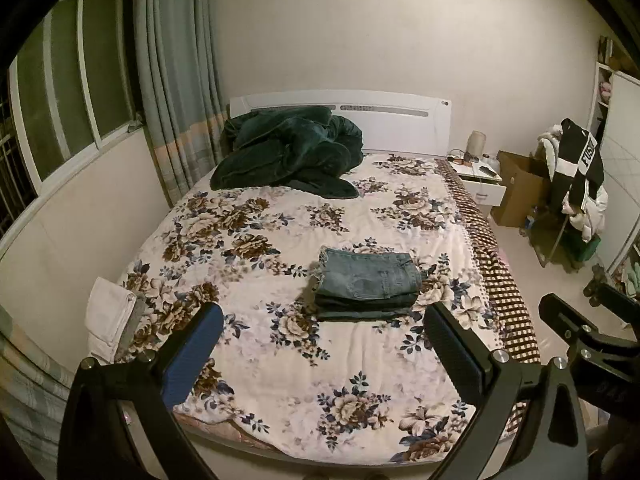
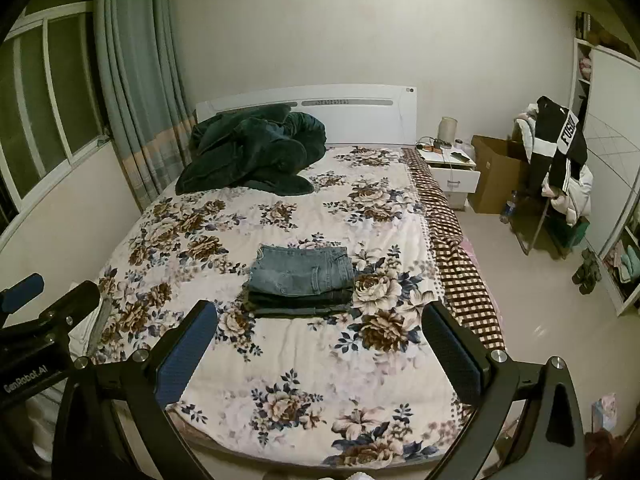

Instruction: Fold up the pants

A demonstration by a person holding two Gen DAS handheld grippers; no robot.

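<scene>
Hands off, jeans folded on the bed

Left hand-held gripper [image 1: 322, 344] and right hand-held gripper [image 2: 320, 340] spread wide, gripping nothing, held back at the foot of the bed [image 1: 360, 412], probably because folding looks finished. At 12 o'clock from both, well apart: pants [image 1: 368, 284] stacked compact and square on the floral cover, placed mid-bed to lie flat. Farther, toward 11 o'clock by the headboard, dark green blanket [image 1: 288, 152] heaped aside, apparently to leave folding room.

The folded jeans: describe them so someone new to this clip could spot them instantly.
Find the bed with the floral cover filling the room's middle. Near its centre, well short of the dark green blanket heaped by the headboard, lie the jeans. They are a neat, square stack of faded blue denim, the only flat-folded item mid-bed, unlike the white cloth at the left edge.
</scene>
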